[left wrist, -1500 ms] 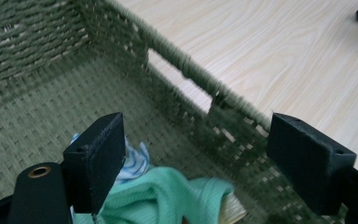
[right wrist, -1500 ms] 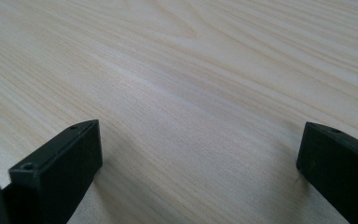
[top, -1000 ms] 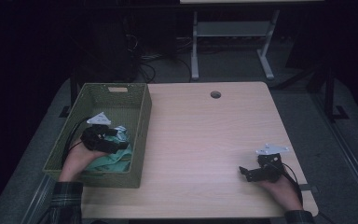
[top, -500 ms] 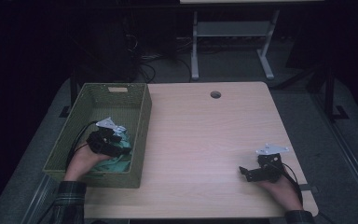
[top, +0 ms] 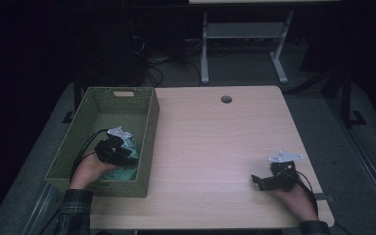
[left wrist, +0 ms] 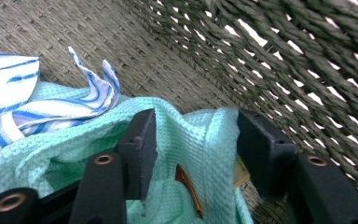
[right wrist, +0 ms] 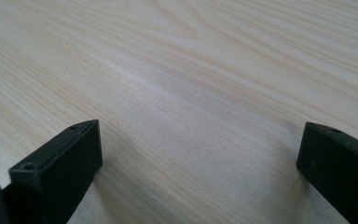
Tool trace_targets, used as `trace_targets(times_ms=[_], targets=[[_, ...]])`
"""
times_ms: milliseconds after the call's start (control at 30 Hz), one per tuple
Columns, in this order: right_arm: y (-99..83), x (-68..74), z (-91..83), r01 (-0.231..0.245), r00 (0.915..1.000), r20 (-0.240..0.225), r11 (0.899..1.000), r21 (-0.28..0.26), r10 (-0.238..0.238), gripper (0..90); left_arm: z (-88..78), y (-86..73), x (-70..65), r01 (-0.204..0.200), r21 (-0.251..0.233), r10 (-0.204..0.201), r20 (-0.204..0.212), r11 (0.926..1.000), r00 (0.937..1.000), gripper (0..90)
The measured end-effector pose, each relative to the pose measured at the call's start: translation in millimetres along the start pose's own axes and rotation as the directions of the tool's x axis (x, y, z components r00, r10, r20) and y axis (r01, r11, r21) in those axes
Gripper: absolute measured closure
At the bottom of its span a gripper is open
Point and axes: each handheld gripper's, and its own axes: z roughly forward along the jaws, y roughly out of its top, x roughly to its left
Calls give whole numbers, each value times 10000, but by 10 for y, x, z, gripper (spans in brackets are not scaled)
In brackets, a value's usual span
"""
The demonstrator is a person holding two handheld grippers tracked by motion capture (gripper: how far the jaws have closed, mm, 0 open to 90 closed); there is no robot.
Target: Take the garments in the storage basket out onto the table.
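Since earlier frame, left gripper (left wrist: 191, 154) sinks lower into green woven basket (top: 147, 122), jaws just been closing, mint cloth (left wrist: 186, 140) bunched between them. Pads half-closed, not yet pinching fold; I judge grab in progress. Cloth lies on basket floor, near corner, against right wall; blue-striped white cloth (left wrist: 23, 102) beside it, partly on top, so I go for mint ridge that stands clear. Right gripper (right wrist: 200, 158) parked on table (top: 215, 147), well right of basket, jaws wide, nothing between; idle, ready to take cloth.
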Motion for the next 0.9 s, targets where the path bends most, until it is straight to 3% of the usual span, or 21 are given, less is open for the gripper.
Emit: trace_targets(times_ms=[133, 267, 300, 367, 467, 667, 700, 900], targets=[[0, 0, 0, 0, 10000, 0, 10000, -1, 0, 0, 9, -1, -13, 177, 12, -177, 146, 9998, 9997, 622], [0, 0, 0, 0, 10000, 0, 10000, 0, 0, 0, 14, 0, -8, 148, 364, -158, 279, 9992, 9995, 736], [0, 0, 0, 2, 10000, 1, 10000, -2, -2, 0, 13, 2, -5, 309, 456, -322, 288, 9985, 9991, 766], [0, 0, 0, 0, 10000, 0, 10000, -2, 0, 0, 10, 0, -3, 602, 378, -615, 333, 9975, 9976, 802], [0, 0, 0, 1, 10000, 0, 10000, -2, -1, 0, -10, 3, 3, 569, 401, -581, 294, 9976, 9979, 825], [0, 0, 0, -2, 10000, 0, 10000, 0, 2, 0, -110, 7, 18, 499, -219, -492, 290, 9985, 9984, 834], [0, 0, 0, -1, 10000, -1, 10000, -1, 1, 0, -151, 6, 16, 638, -611, -619, 327, 9961, 9975, 834], [0, 0, 0, -3, 10000, 0, 10000, -1, 3, 0, -266, 2, 25, 760, -1353, -721, 331, 9879, 9968, 834]])
